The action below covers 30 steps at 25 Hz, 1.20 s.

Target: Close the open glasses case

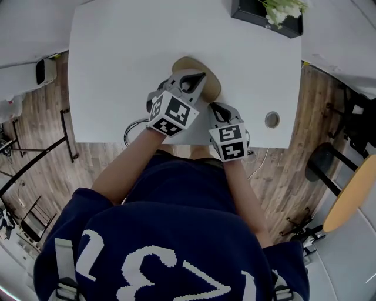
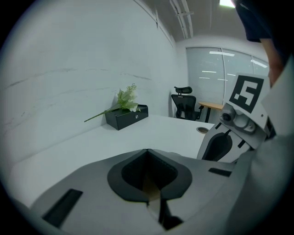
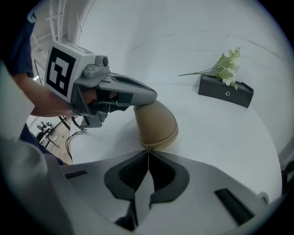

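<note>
A tan zipped glasses case (image 1: pixel 211 88) (image 3: pixel 156 121) lies on the white table (image 1: pixel 117 70) near its front edge. My left gripper (image 1: pixel 200 76) (image 3: pixel 154 97) is shut, and its tips rest on top of the case's far end. A sliver of the tan case (image 2: pixel 149 188) shows through the gap under those shut jaws (image 2: pixel 147 151). My right gripper (image 1: pixel 214 107) (image 3: pixel 148 151) is shut at the case's near end. Its tips pinch the small zipper pull (image 3: pixel 148 148). The right gripper's marker cube (image 2: pixel 248 94) stands close beside the left one.
A black box with white flowers (image 1: pixel 267 14) (image 2: pixel 126 117) (image 3: pixel 225 92) stands at the table's far right corner. A round cable hole (image 1: pixel 271 120) (image 2: pixel 202 130) sits near the right front edge. An office chair (image 2: pixel 183 103) stands beyond the table.
</note>
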Motion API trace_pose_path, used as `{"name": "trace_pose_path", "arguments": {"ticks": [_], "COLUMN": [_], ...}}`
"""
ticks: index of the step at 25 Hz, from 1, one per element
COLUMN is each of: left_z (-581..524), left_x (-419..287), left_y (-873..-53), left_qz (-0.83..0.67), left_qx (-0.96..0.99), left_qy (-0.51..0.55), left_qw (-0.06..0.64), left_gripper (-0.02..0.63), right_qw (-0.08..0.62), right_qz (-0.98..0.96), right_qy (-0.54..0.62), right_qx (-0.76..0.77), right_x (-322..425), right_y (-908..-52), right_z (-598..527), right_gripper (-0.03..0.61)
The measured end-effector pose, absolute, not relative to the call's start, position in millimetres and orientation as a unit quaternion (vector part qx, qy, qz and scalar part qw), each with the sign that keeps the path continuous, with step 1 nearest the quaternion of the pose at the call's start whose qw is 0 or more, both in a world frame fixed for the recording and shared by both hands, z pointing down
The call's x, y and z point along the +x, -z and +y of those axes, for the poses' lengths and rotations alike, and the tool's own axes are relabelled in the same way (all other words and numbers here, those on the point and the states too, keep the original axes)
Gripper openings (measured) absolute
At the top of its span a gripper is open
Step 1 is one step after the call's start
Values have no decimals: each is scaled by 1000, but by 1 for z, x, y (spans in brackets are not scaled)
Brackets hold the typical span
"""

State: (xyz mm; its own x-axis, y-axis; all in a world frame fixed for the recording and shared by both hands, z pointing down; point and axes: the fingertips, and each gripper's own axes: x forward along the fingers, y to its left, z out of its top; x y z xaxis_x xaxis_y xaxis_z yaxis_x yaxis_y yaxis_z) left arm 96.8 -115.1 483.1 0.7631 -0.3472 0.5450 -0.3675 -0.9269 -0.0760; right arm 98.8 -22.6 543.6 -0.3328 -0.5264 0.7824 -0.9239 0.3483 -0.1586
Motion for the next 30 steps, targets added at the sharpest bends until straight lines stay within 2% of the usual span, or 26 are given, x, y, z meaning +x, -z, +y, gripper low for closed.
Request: {"name": "trace_pose_path", "arguments": {"ticks": [3,9,12,16,21,25,30], "left_z": [-113,-113,-115,-110,-100,-97,-99], "left_x": [97,98,98,88,60,57,57], "left_y": [-483,-485,-485,-484,-486,-487,-488], "left_qz": [-190,-189,-185,-171,-199,-204,-204], "left_qx": [939,943,945,941,929,931,935], "left_qy": [-286,-275,-270,-287,-307,-300,-288], "left_qw": [-1,13,28,59,54,31,46], "left_gripper": [12,12,12,12,12,12,12], "right_qw": [315,314,346,370,332,339,356], "right_qz": [-766,-759,-770,-805,-847,-840,-837], "right_qy": [-301,-290,-254,-238,-260,-251,-201], "right_qx": [472,492,472,398,323,341,365], "right_x": [101,133,146,116,39,53,76], "right_y": [-542,-543,-542,-538,-538,-539,-539], "right_z": [-21,-40,-63,-41,-9,-20,-87], "right_gripper": [25,23,23,23,23,23,23]}}
